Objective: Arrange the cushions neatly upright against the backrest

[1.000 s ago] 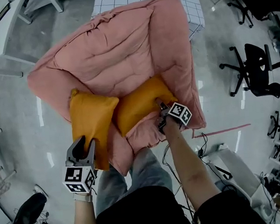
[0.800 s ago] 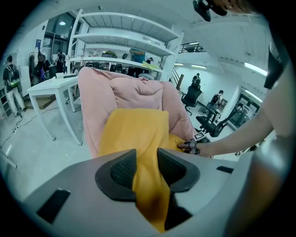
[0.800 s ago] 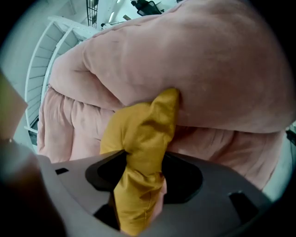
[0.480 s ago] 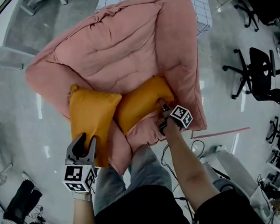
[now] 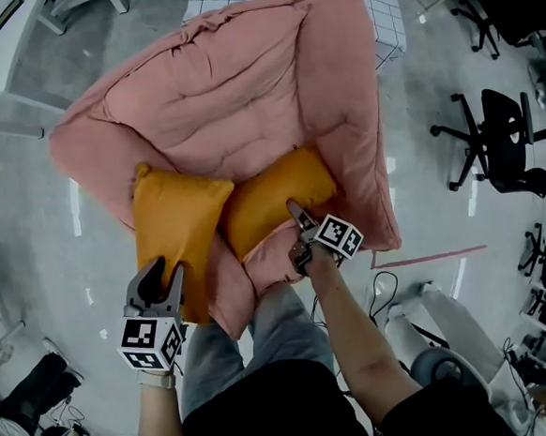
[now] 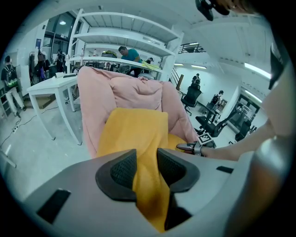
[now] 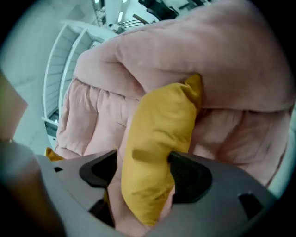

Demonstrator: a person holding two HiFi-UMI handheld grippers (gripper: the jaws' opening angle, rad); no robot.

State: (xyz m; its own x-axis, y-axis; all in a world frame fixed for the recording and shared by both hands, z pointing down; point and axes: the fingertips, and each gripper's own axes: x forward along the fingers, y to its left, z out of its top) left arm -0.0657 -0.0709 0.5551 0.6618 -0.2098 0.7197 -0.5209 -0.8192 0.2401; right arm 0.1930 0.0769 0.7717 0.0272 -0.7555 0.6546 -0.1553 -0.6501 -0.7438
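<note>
Since a second ago the right gripper (image 5: 298,227) has slid slightly left along its cushion, and its jaws are opening. The left gripper (image 5: 157,273) pinches the lower edge of the left mustard-yellow fabric cushion (image 5: 175,234), which leans on the left arm of the padded pink fabric armchair (image 5: 236,102). The right mustard-yellow cushion (image 5: 272,203) lies slanted on the seat, between the right gripper's parting jaws

Your armchair (image 5: 245,102): pink quilted cloth, matt | left cushion (image 5: 175,231), right cushion (image 5: 272,201): orange cloth, matt, lightly creased | your left gripper (image 6: 147,163): grey matt plastic shell, pads (image 6: 121,169) black, finely ribbed | floor (image 5: 37,203) under you: pale, glossy.
</note>
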